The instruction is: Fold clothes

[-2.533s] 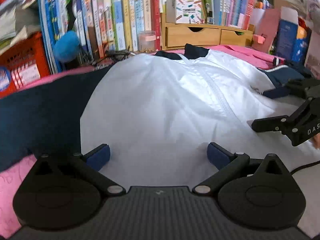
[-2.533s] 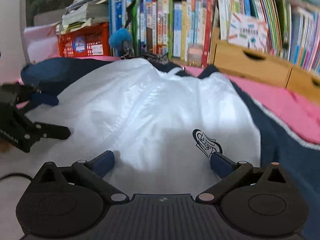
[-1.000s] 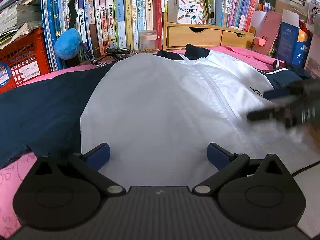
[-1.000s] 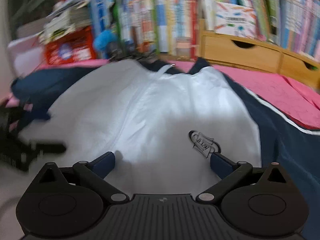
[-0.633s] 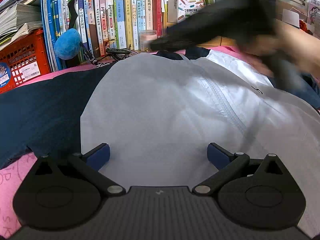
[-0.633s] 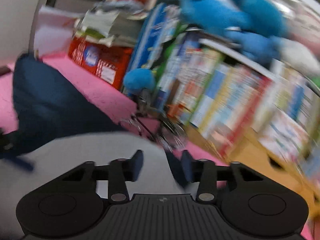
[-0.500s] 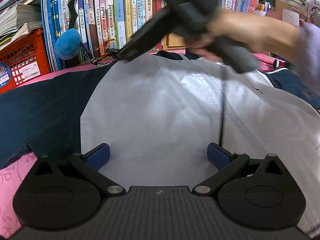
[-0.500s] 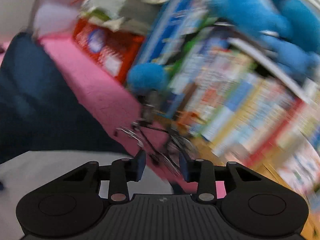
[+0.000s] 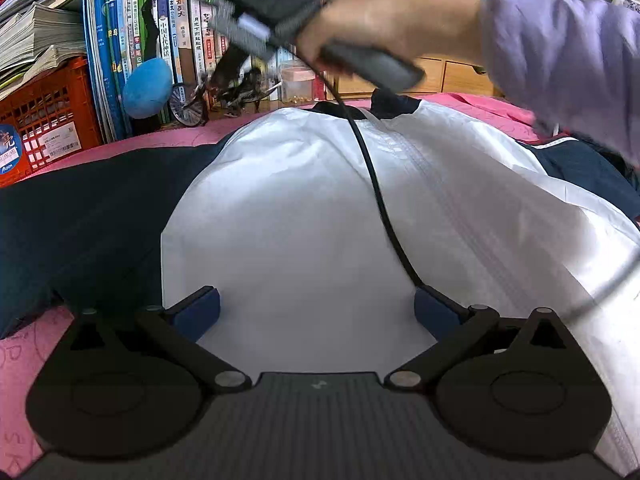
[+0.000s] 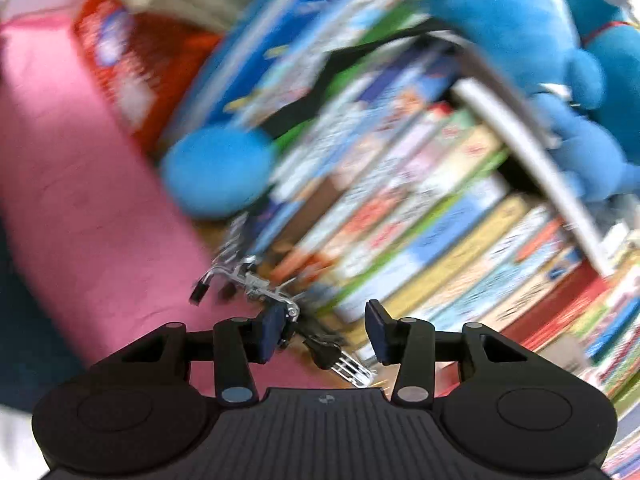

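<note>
Left gripper (image 9: 316, 310): matte black body, ribbed grey-black centre plate with small pale mark, two round black discs either side. Black linkage arms with silver rivet heads at the pivots; dark blue pads (image 9: 198, 310) on the fingers. Thin black wire curving off the right side.

Right gripper (image 10: 322, 330): same black build, ribbed plate, small round emblem, silver rivets, dark blue pads (image 10: 270, 330); jaws opening, nothing gripped between them. Seen from the left wrist: grey handle, top-mounted dark unit with screen-like face and green light, blurred. Black cable (image 9: 378, 184) hanging from it.

Right hand (image 9: 384, 30): lilac sleeve (image 9: 560, 64), loose, reaching the wrist.
</note>
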